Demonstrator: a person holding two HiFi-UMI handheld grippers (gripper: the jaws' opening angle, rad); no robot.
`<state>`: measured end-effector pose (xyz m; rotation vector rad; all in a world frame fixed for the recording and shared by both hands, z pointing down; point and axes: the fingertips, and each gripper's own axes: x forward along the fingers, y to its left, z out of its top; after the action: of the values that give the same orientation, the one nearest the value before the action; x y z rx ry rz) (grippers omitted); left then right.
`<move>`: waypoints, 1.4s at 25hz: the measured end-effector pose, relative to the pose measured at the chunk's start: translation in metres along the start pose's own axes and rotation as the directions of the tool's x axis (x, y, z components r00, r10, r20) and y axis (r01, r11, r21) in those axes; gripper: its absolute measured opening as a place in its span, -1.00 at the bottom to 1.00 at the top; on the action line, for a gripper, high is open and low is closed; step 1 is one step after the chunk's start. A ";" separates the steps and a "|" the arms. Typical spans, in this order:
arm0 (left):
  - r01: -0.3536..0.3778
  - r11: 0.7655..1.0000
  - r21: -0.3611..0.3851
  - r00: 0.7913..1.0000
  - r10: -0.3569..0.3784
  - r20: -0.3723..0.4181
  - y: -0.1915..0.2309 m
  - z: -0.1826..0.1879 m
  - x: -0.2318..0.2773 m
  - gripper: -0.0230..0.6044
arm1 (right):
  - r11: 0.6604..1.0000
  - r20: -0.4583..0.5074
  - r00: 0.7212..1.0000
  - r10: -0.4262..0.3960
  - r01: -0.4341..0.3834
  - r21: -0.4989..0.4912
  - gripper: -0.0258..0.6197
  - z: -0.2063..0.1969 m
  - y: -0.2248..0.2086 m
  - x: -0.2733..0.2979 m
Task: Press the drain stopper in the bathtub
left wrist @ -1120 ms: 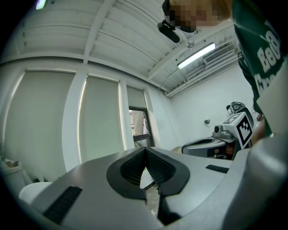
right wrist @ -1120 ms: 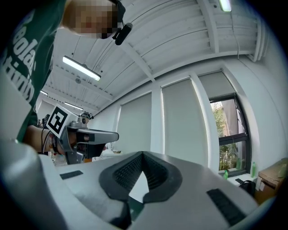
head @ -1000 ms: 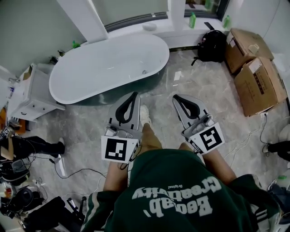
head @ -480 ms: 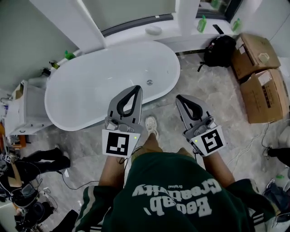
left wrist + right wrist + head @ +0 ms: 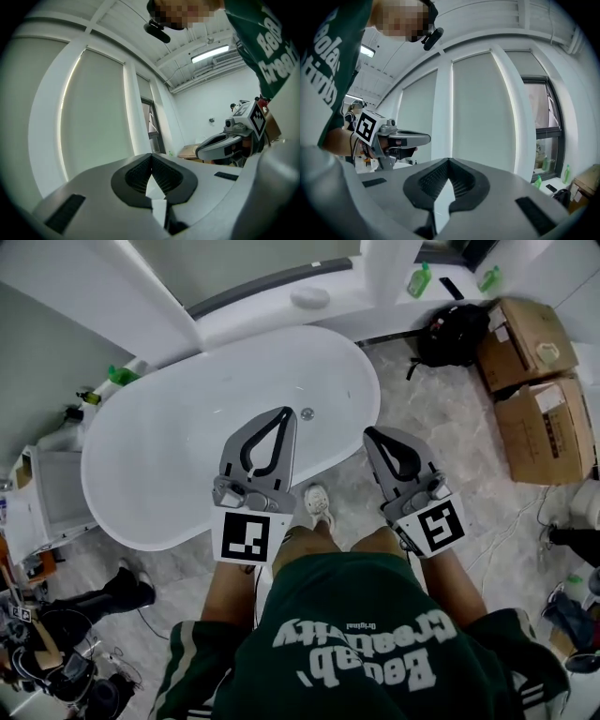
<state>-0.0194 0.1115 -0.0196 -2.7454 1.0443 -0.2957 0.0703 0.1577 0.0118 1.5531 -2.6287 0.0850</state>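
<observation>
Left hand-held gripper [image 5: 283, 415] and right hand-held gripper [image 5: 369, 435] are each pressed together with nothing between the jaws, held out toward 12 o'clock above the near side of the bathtub [image 5: 141, 465] and aimed roughly level, not down. The drain stopper [image 5: 307, 413] sits on the tub floor toward its right end, showing just at 1 o'clock of the left tip in the head view though plainly lower. To press it well, I judge, tip one closed gripper steeply down, centre its blunt tip on the stopper and push straight, since an off-centre push could slip off the cap.
</observation>
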 end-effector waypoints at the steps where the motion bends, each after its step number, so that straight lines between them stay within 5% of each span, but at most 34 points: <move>1: 0.012 1.000 0.010 1.000 -0.012 0.000 0.004 -0.005 0.006 -0.92 | 1.000 -0.012 1.000 -0.008 0.008 0.001 -0.89 -0.003 -0.004 0.007; 10: 0.034 0.996 -0.088 0.999 -0.032 0.017 0.030 -0.037 0.042 -0.92 | 0.998 -0.013 1.000 0.008 -0.007 0.068 -0.89 -0.005 -0.022 0.050; 15: -0.027 0.988 -0.152 1.000 0.026 -0.005 0.037 -0.060 0.059 -0.92 | 0.998 0.000 0.999 0.051 -0.051 0.048 -0.89 -0.017 -0.039 0.065; 22: -0.120 0.986 -0.118 0.988 0.108 -0.107 0.044 -0.094 0.091 -0.92 | 0.984 -0.061 0.985 0.164 -0.159 0.083 -0.89 -0.058 -0.075 0.096; 27: -0.203 0.973 -0.112 0.958 0.173 -0.230 0.047 -0.132 0.116 -0.92 | 0.960 -0.063 0.962 0.266 -0.259 0.101 -0.89 -0.074 -0.097 0.118; 35: -0.206 0.971 -0.118 0.952 0.172 -0.253 0.048 -0.170 0.159 -0.92 | 0.930 -0.171 0.915 0.366 -0.354 0.099 -0.89 -0.142 -0.110 0.150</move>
<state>0.0239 -0.0477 0.1512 -2.7539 1.4333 -0.5563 0.1011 -0.0131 0.1691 0.9962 -2.7454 0.3286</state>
